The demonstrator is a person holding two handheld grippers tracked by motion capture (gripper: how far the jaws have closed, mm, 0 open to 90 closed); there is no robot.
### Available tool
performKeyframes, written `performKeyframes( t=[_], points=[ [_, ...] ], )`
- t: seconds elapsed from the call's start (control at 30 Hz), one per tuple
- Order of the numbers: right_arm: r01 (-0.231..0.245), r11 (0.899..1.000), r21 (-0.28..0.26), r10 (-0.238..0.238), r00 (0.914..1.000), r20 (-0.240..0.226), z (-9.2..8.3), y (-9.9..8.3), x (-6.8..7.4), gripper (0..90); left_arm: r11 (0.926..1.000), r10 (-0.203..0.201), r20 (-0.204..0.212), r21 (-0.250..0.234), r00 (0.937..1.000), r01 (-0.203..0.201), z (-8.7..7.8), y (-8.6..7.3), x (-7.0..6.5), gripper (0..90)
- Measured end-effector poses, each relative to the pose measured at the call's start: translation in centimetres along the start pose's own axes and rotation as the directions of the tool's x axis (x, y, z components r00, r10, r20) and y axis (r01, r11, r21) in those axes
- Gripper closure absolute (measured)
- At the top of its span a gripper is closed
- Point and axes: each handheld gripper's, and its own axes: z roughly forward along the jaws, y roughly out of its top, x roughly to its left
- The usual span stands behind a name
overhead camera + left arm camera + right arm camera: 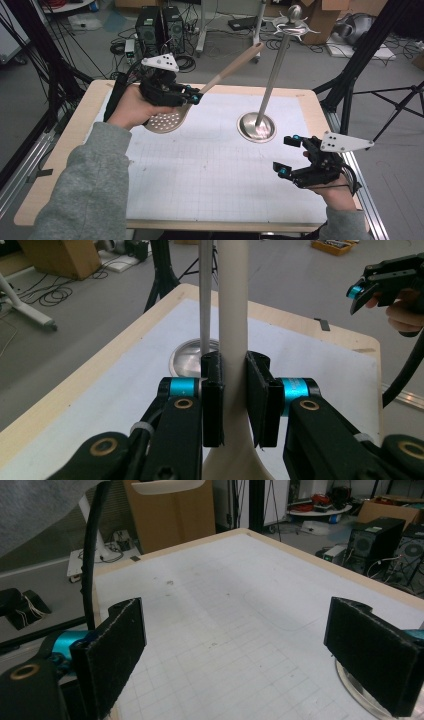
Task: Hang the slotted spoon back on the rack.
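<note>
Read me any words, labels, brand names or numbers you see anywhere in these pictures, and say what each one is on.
None can be read.
White gridded mat: printed lines, no legible text.
Beige-handled perforated metal skimmer, held in the left claw: no marking.
Black computer towers on the floor: any labels too small and blurred.

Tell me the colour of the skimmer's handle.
Pale beige, like light wood. The handle shows best in the high view, rising slantwise from the left tongs.

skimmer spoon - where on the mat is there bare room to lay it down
The near half of the gridded mat, between the two forearms, is bare. So is the strip between the skimmer spoon and the stand's round base. Crowded around that base.
</note>
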Motion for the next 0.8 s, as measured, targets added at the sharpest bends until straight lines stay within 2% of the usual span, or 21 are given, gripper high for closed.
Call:
performKeyframes(
  t=[0.17,0.33,0.43,0.6,0.8],
  points=[
    [-0.002,1.000,0.001,0.002,1.0000,-0.001,0.0,-0.2,-0.1,8.9,0.9999,0.000,0.004,-0.015,1.0000,0.000,-0.1,0.5,0.2,77.8],
    [-0.002,1.000,-0.003,0.002,1.0000,0.000,0.0,-0.2,-0.3,8.8,0.9998,0.016,0.005,-0.010,0.9999,-0.016,0.0,1.2,-0.1,77.8],
    [-0.004,1.000,-0.002,0.004,1.0000,-0.001,-0.2,-0.2,-0.2,8.9,0.9993,0.012,0.006,-0.036,0.9999,-0.012,0.0,1.8,-0.1,77.8],
    [-0.003,1.000,-0.008,0.003,1.0000,0.000,-0.2,-0.1,-0.2,8.8,0.9992,0.018,-0.004,-0.035,0.9998,-0.018,-0.1,2.3,0.0,77.8],
    [-0.011,1.000,-0.005,0.011,0.9999,0.001,-0.3,-0.2,-0.3,8.8,0.9996,-0.001,0.001,-0.029,1.0000,0.001,0.4,2.7,0.1,77.8]
  ],
)
